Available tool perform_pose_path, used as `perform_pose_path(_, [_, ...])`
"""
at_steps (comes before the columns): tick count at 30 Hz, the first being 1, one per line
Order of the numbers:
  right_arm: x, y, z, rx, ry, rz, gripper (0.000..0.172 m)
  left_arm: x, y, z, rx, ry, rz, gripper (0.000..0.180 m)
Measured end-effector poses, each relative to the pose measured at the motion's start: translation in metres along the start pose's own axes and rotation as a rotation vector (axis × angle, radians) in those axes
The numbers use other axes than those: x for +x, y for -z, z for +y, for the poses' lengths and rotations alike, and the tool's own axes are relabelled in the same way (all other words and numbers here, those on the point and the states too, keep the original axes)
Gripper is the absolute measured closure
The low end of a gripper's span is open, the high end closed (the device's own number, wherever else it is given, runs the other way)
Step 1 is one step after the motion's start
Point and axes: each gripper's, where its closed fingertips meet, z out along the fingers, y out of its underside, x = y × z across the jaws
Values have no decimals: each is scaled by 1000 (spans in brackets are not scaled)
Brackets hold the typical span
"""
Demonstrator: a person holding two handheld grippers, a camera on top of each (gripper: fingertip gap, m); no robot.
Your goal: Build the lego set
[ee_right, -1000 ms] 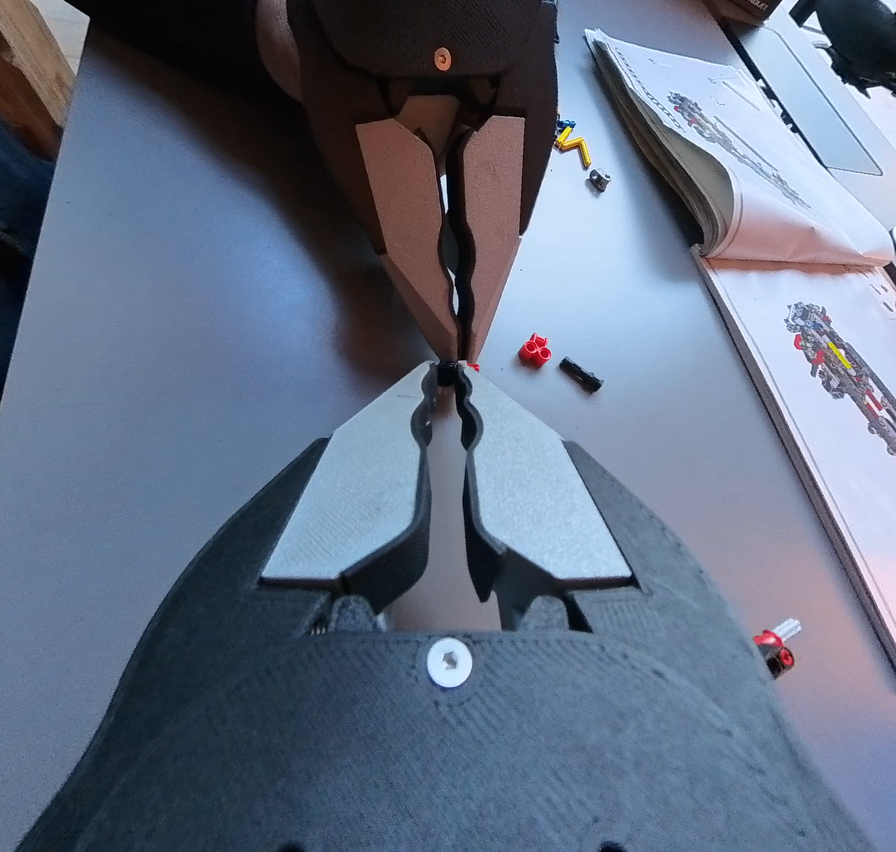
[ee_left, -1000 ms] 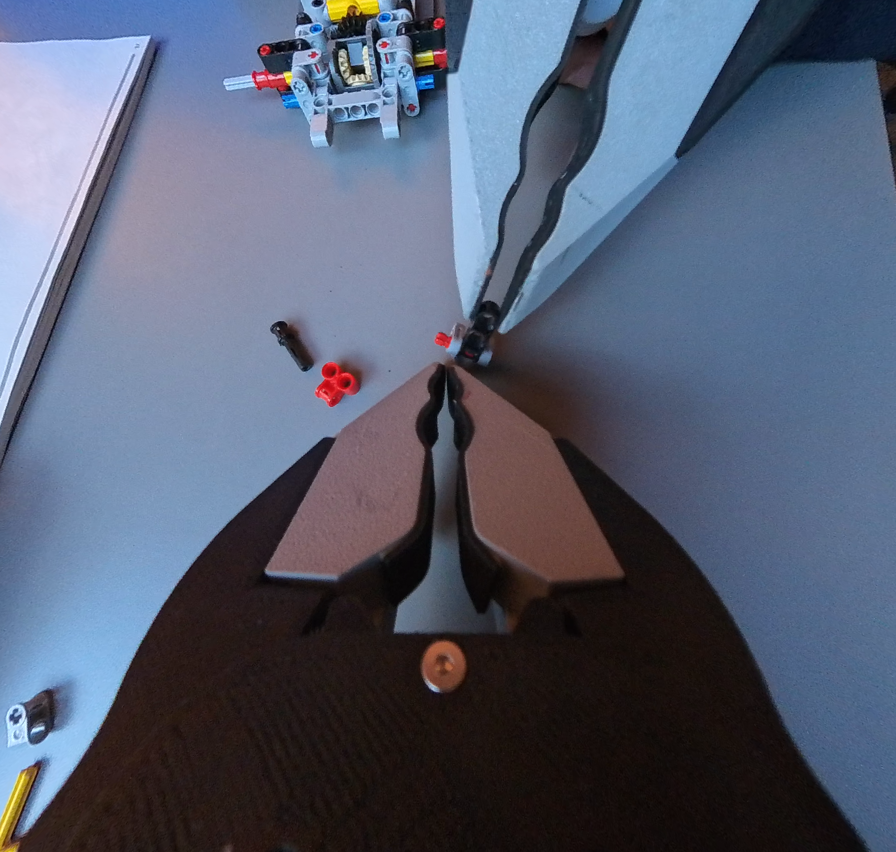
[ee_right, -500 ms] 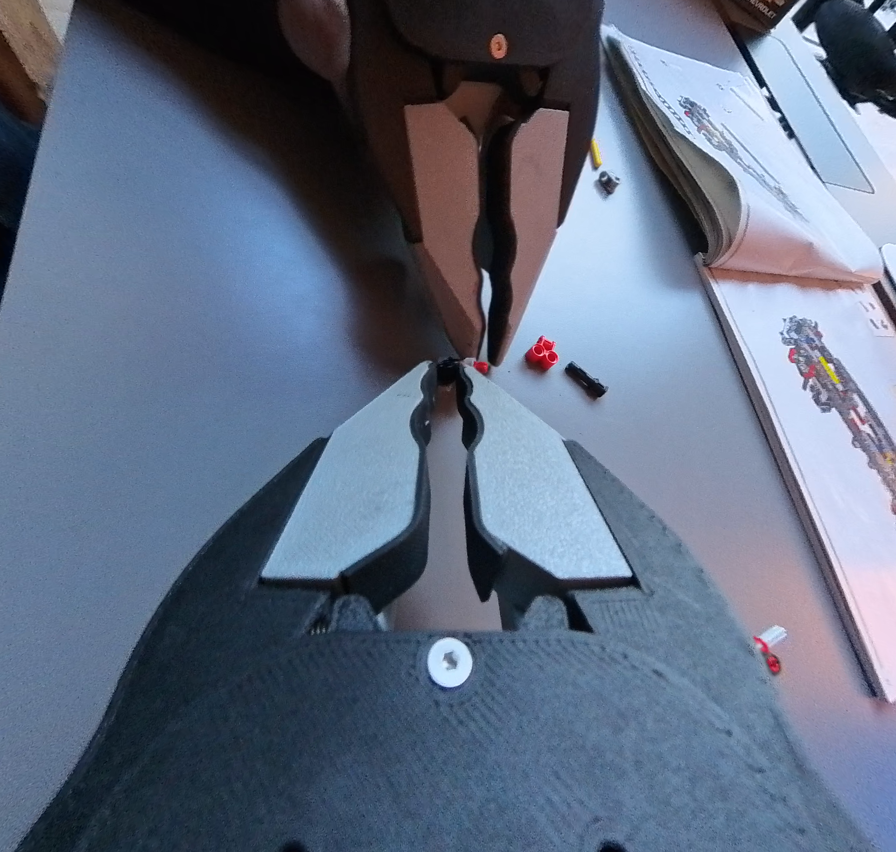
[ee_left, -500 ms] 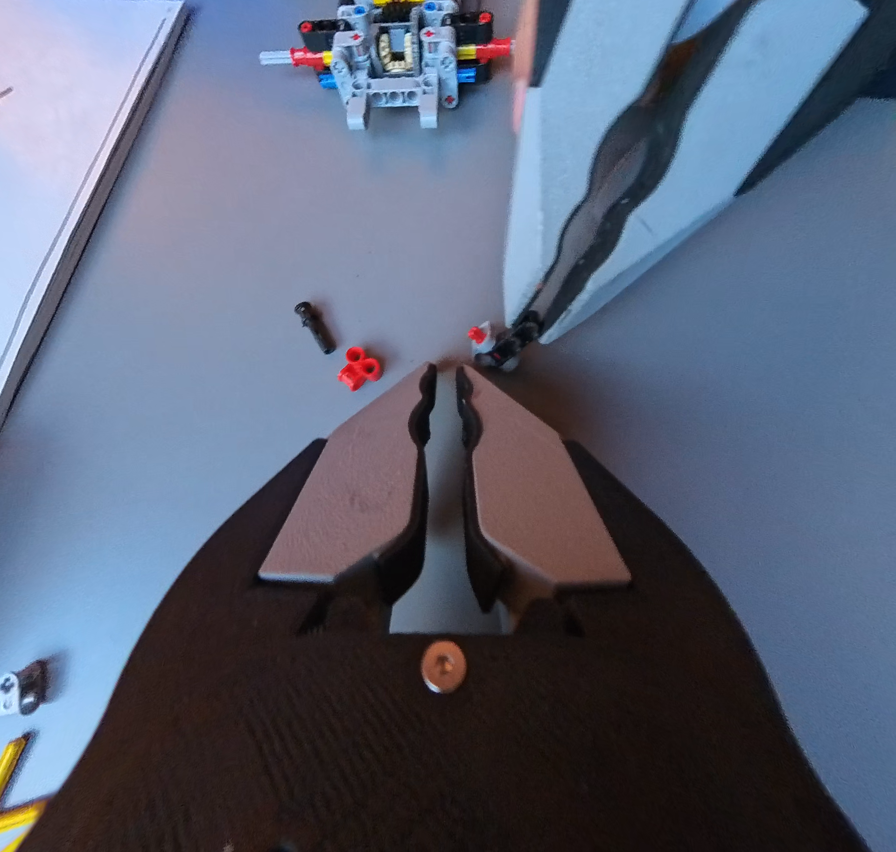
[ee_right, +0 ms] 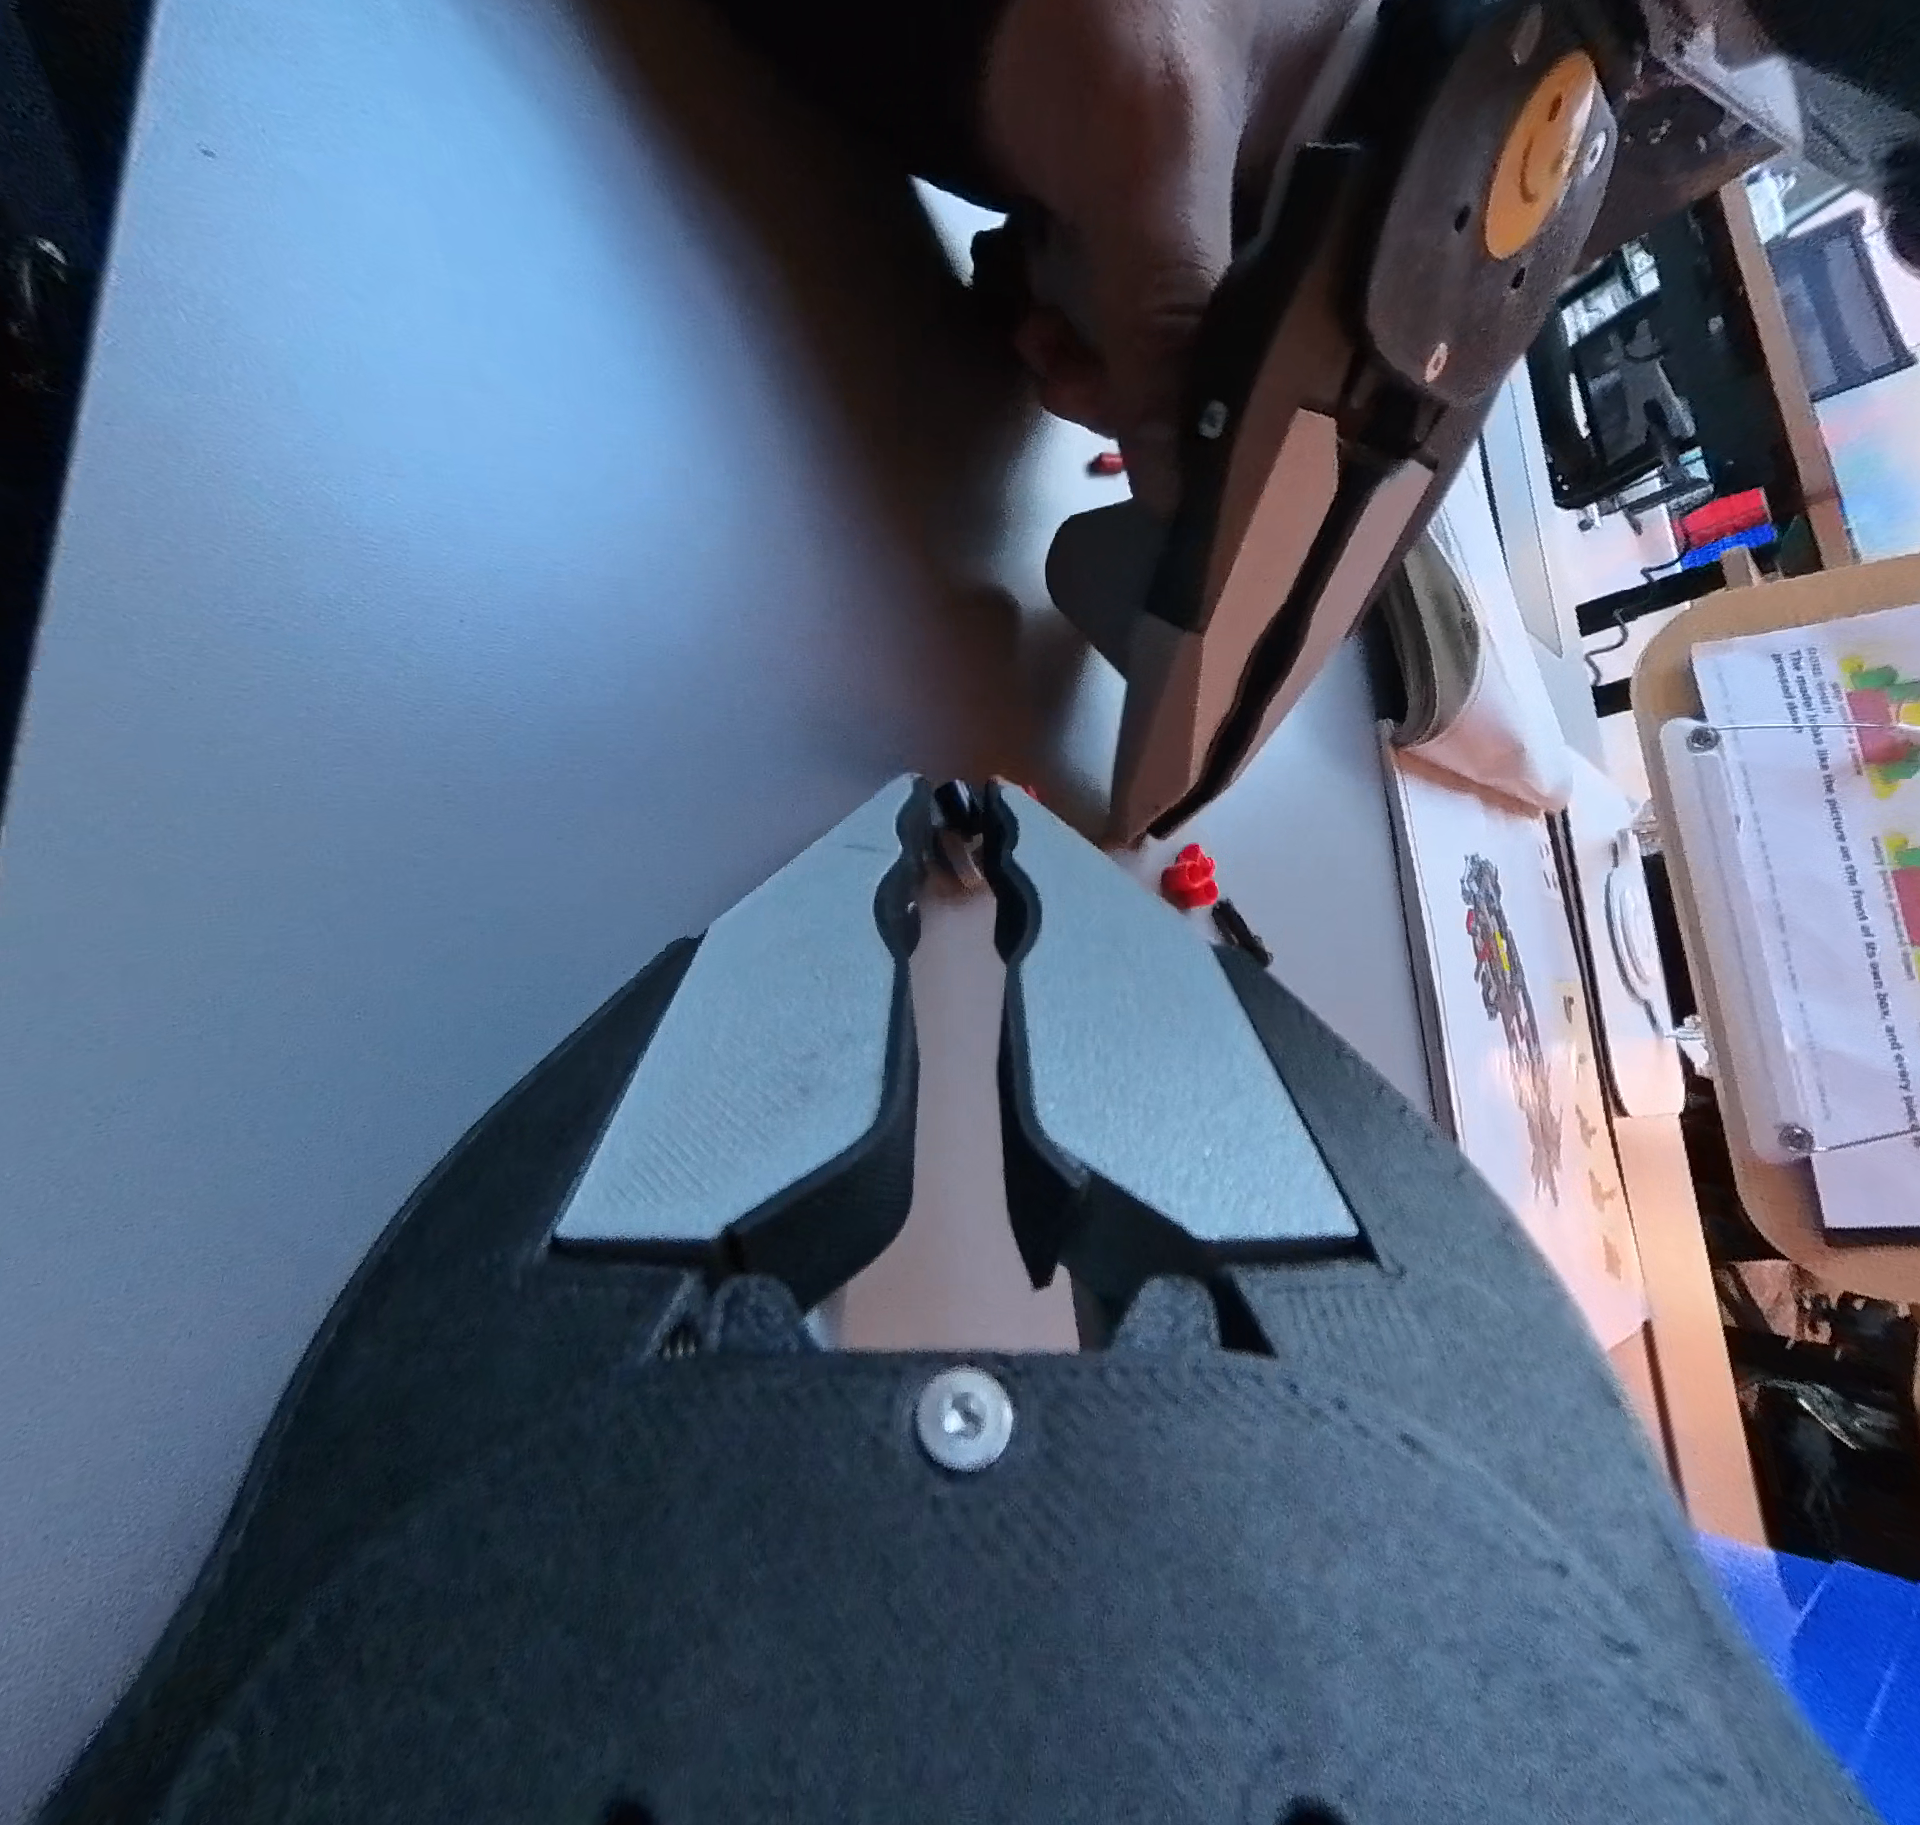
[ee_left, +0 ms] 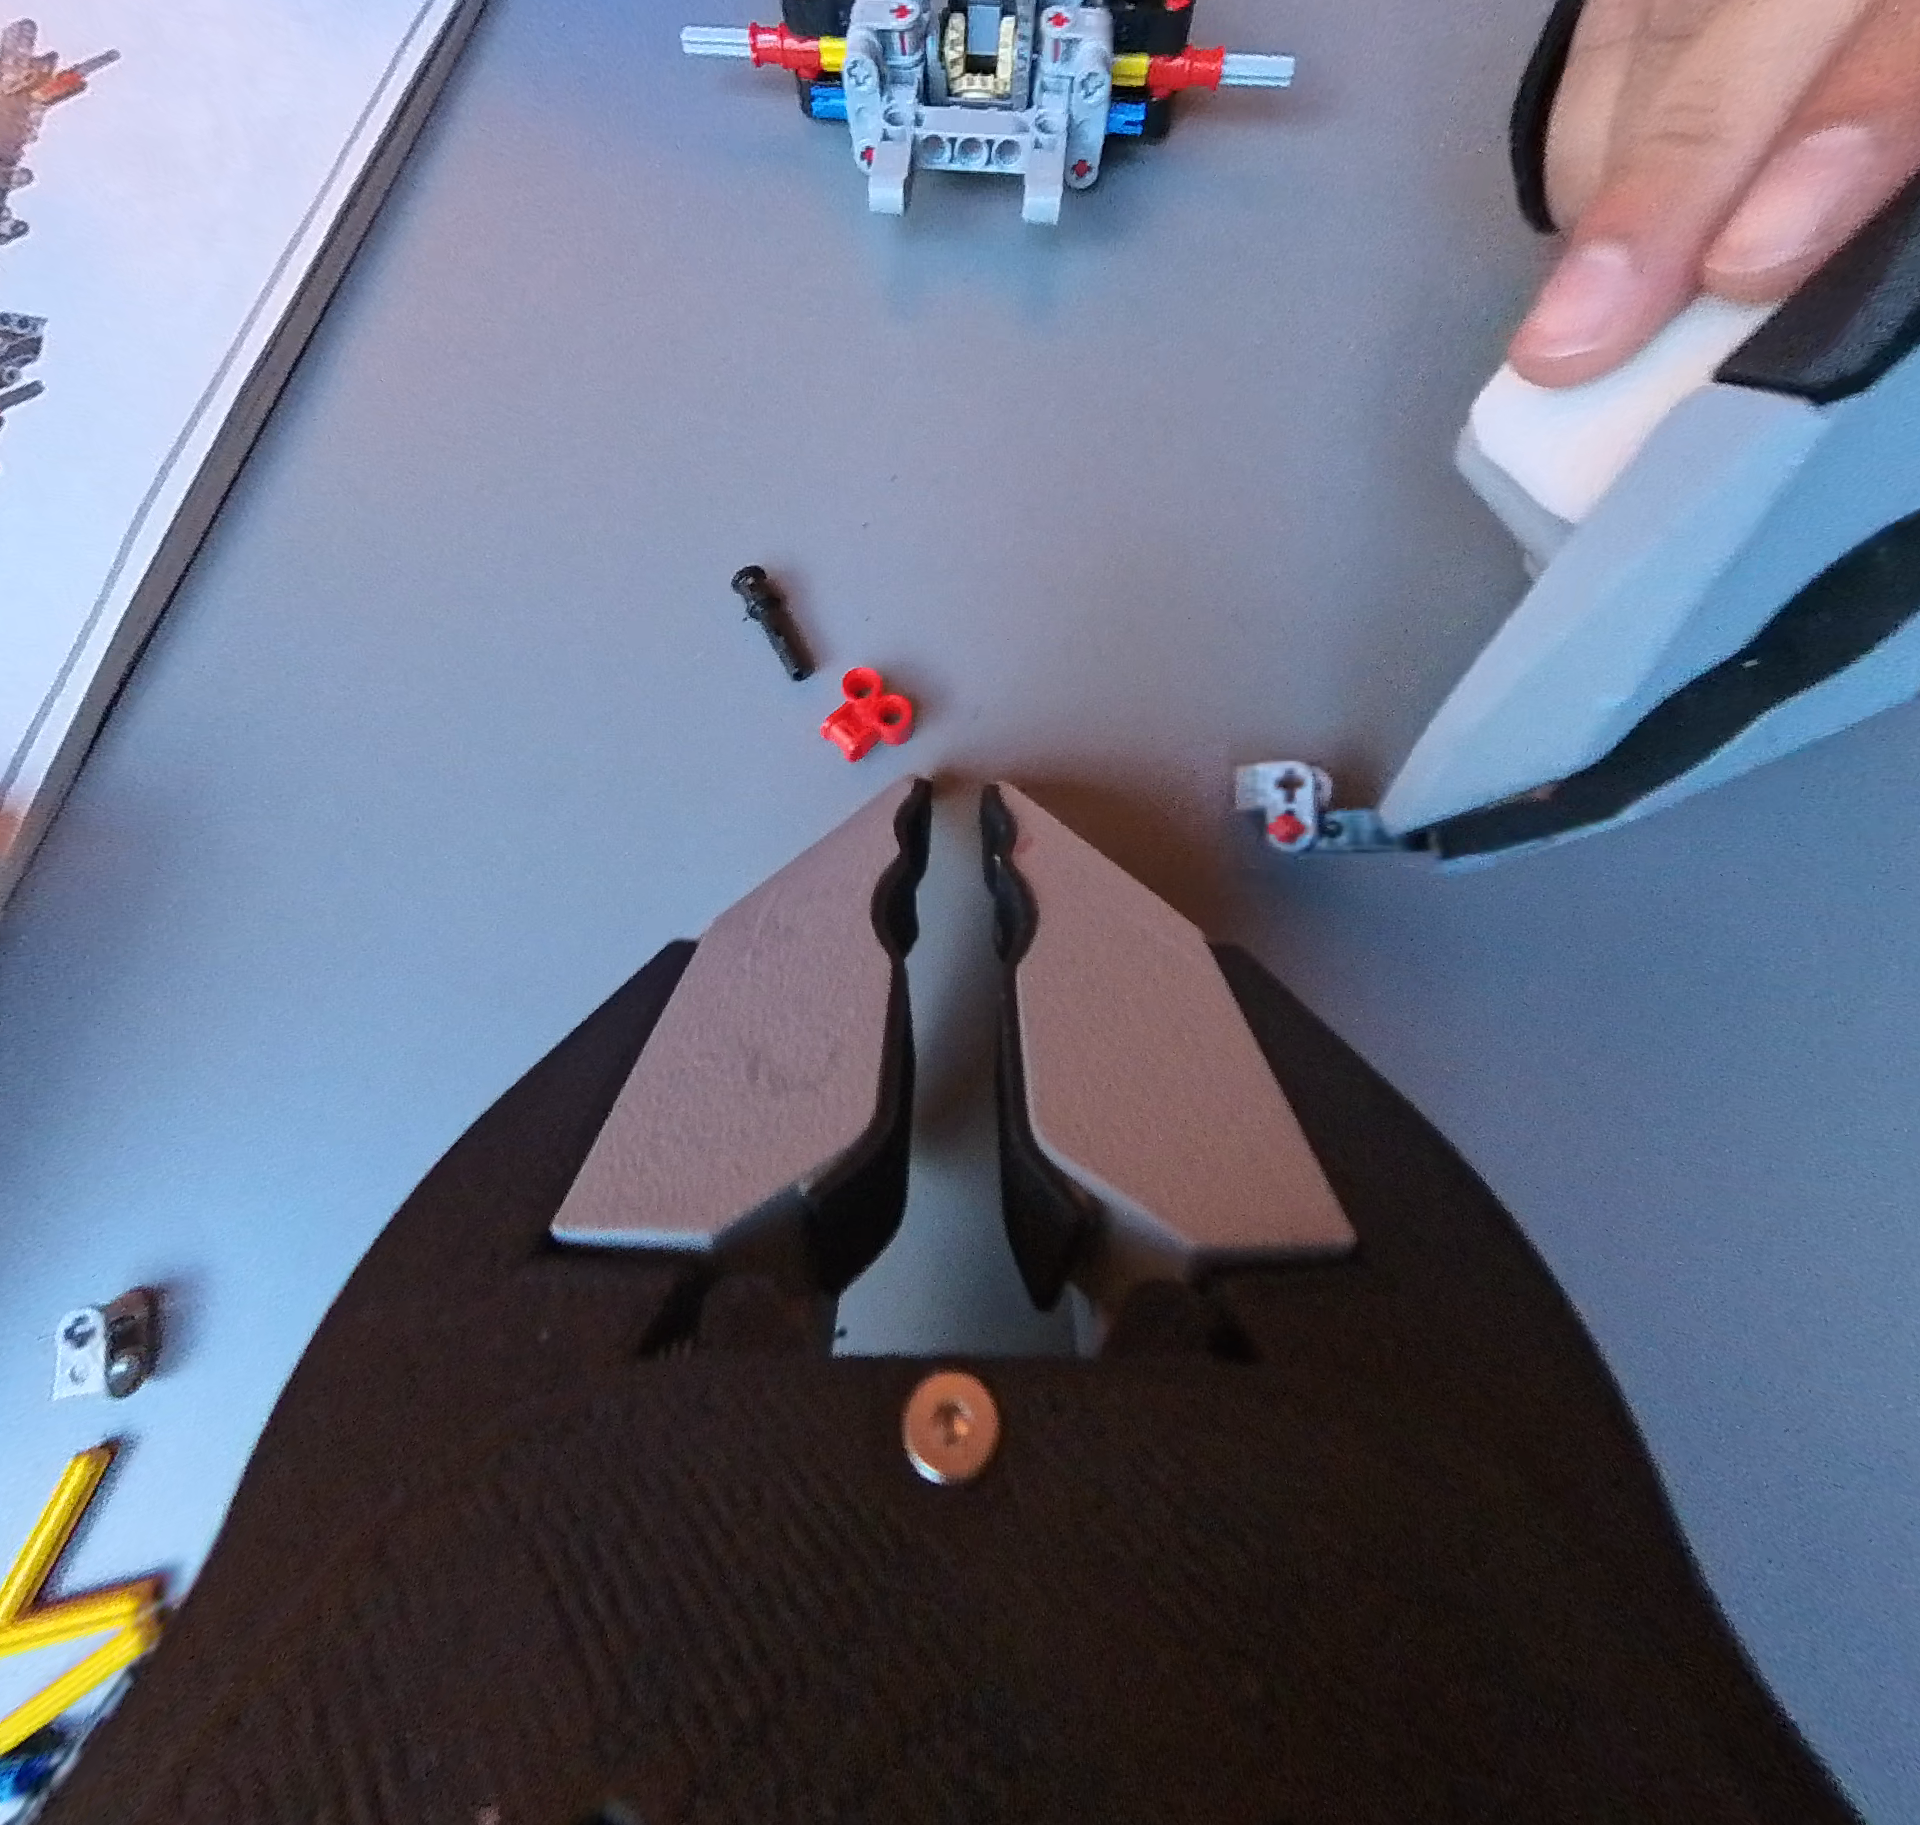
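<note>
Fingers (ee_left: pixel 790 1027) of the left gripper (ee_left: pixel 954 788), matte brownish wedges with wavy black inner edges, stand slightly apart with only bare grey table (ee_left: pixel 1143 487) showing between them. Just beyond the tips lie a red two-holed connector (ee_left: pixel 868 714) and a black pin (ee_left: pixel 771 622). To the right, the right gripper (ee_right: pixel 961 793), its wedges pale grey, pinches a small grey-and-black piece (ee_left: pixel 1309 811) with a red spot; in the right wrist view only a glossy black bit of it shows between the tips. A hand (ee_left: pixel 1714 113), blurred, grips that tool. Farther off sits a grey, yellow, red and blue brick assembly (ee_left: pixel 977 61), cut off at the top edge. An open booklet (ee_left: pixel 187 217) lies at left.
</note>
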Motion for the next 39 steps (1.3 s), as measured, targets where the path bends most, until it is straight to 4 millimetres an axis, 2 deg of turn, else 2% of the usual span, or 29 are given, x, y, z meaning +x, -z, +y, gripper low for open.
perform_pose_path(7, [1, 9, -6, 77, -79, -14, 159, -6, 3, 3, -2, 20, -5, 173])
perform_pose_path(9, [8, 16, -6, 117, -139, -1, 159, -7, 3, 3, -3, 17, -4, 173])
perform_pose_path(12, [25, 21, 4, 136, -255, 28, 161, -5, 4, 4, -9, 6, 5, 174])
perform_pose_path(15, [32, 23, 9, 158, -349, 10, 159, -7, 10, 9, -43, -23, -2, 176])
perform_pose_path(20, [26, 13, 14, 120, -406, -60, 156, 19, 28, 9, -42, 53, 212, 166])
perform_pose_path(24, [24, 5, 6, 127, -455, -122, 155, 36, 32, 12, -65, 69, 313, 157])
perform_pose_path(30, [25, -3, 11, 96, -539, -182, 153, 54, 31, 19, -126, 35, 354, 151])
perform_pose_path(35, [18, -13, 11, 48, -506, -217, 153, 60, 26, 19, -145, 11, 307, 147])
perform_pose_path(39, [11, -18, 11, 19, -461, -243, 164, 52, 22, 21, -142, -53, 215, 163])
